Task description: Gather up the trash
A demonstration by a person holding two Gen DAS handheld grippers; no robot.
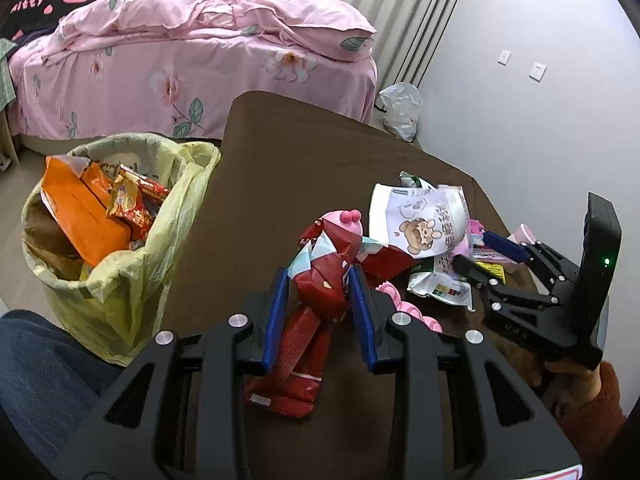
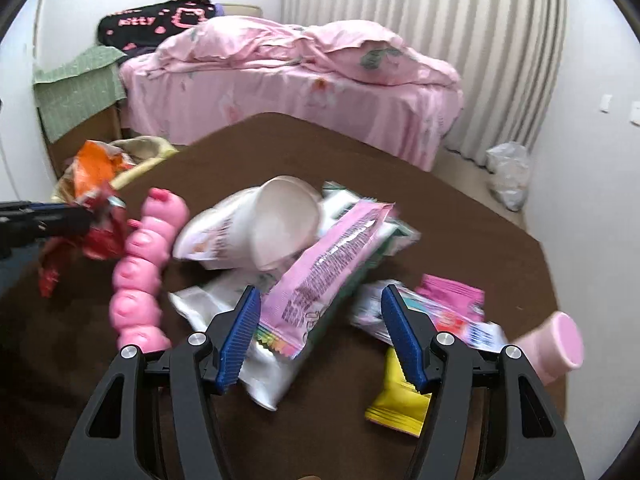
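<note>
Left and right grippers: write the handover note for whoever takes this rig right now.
Left gripper: shut on a red wrapper, over the brown table.
Right gripper: open, nothing gripped, over the pile, a pink wrapper lying between its fingers.
Bin: on the floor left of the table, yellow liner, already holding an orange bag and red packets.
Left on the table: white cup, white pouches, yellow packet, pink cup, pink toy (may not be trash).
Next: probably drop the red wrapper in the bin, then clear the pile.

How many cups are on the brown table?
2: a white cup tipped over in the wrapper pile, and a pink cup lying at the right edge. More may hide underneath.
</note>
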